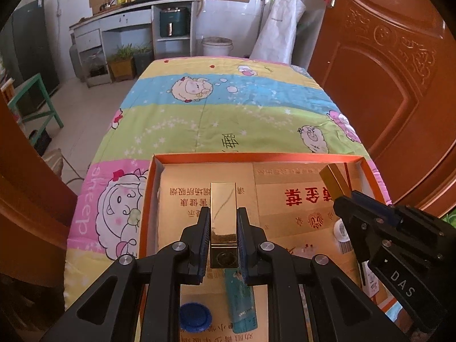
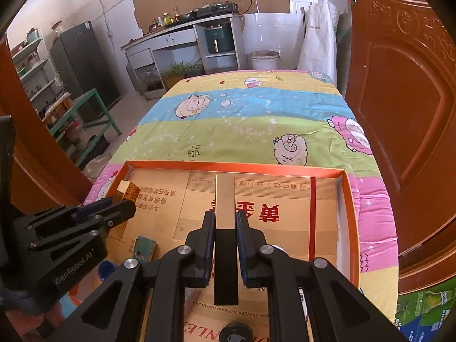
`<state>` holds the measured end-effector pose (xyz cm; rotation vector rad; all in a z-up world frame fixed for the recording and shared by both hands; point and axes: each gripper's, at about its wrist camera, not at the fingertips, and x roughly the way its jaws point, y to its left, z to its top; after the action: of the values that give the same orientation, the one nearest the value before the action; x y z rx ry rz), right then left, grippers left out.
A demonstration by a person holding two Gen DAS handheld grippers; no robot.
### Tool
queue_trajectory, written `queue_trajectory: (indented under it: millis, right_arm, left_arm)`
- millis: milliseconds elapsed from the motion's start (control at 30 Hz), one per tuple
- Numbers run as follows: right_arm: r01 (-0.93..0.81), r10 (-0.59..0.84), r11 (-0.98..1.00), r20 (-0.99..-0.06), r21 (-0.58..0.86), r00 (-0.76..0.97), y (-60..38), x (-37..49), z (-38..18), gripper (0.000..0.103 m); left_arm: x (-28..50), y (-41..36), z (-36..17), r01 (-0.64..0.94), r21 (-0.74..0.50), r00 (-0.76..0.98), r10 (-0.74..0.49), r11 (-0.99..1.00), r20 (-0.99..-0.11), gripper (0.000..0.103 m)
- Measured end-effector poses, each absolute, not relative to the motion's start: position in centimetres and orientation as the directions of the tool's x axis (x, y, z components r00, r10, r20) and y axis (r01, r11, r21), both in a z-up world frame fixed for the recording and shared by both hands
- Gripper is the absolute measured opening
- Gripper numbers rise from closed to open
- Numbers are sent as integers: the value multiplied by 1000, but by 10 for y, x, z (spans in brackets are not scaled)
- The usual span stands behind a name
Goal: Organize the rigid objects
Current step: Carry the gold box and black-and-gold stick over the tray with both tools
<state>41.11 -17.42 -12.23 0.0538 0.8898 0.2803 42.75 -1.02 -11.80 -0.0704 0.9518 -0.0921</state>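
Both of your hands are loaded right now. Your left gripper (image 1: 223,216) is clenched on a gold bar (image 1: 223,208), pads pressed flat against its two long sides, and the bar runs straight out along the fingers, its far end poking well past the tips. Your right gripper (image 2: 225,222) is clamped the same way on a second bar (image 2: 225,199), which reads dark near the camera and pale gold at the far end, again lying lengthwise along the fingers.

Both bars hang over the orange tray (image 1: 256,156), above the flattened gold cartons (image 1: 182,188) lining its floor. In the right wrist view the tray's far wall (image 2: 233,167) sits just beyond the bar's tip, so that long axis points square at the far edge. The left bar hangs over the tray's left half, the right bar over the middle and right. Near you in the tray lie a blue cap (image 1: 195,316) and a teal tube (image 1: 240,299), just under your left gripper.

My read: each hand is nearest its own side, so set each bar down there, long axis kept toward the far wall, and they'll lie parallel. Whether either bar touches the cartons yet, I can't tell.
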Motion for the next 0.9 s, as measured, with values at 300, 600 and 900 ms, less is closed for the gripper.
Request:
queue_trajectory:
  millis: [300, 600, 900]
  right_arm:
    - [-208, 271, 961, -781, 184, 562, -173, 427, -133, 15]
    - [-209, 261, 963, -788, 171, 558, -167, 436, -137, 15]
    - [-208, 259, 963, -796, 170, 547, -163, 440, -143, 15]
  left_arm:
    - [439, -2, -125, 36, -135, 547, -133, 990, -827, 18]
    - [445, -1, -132, 27, -100, 544, -99, 995, -834, 18]
    - [450, 2, -138, 17, -107, 524, -100, 994, -846, 18]
